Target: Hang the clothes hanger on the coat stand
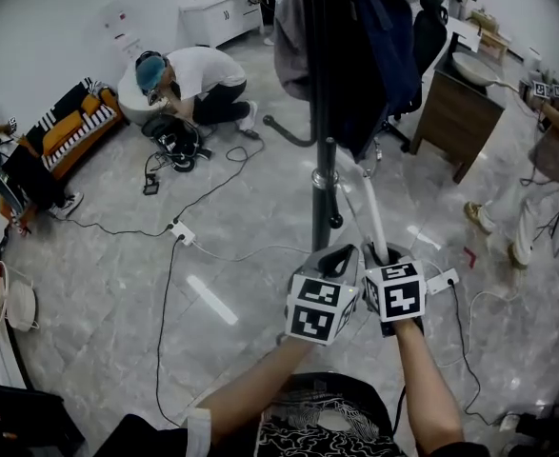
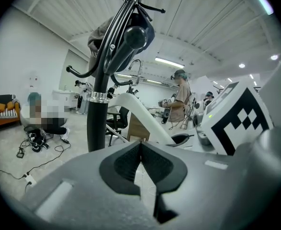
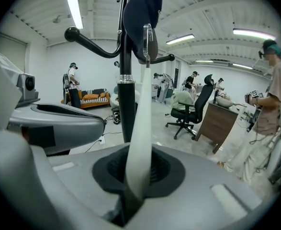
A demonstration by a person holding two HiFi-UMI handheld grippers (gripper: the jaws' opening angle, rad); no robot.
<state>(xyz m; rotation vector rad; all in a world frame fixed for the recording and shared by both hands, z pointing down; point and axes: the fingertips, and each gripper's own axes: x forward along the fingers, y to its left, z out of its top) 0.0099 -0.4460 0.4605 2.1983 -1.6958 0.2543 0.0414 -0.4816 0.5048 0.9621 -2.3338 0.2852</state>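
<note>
One dark jacket [image 3: 141, 8] just behind hanger [image 3: 141, 123]

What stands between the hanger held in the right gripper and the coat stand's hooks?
Nothing solid blocks it. The right gripper holds the white hanger close beside the coat stand. A dark garment hangs over the upper hooks, right behind the hanger's top, crowding them. The lower curved arm is bare.

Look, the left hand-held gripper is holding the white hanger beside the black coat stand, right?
No, it is the right hand-held gripper that holds the white clothes hanger beside the black coat stand. The right gripper view shows its jaws shut on the hanger; the left hand-held gripper is shut on nothing.
</note>
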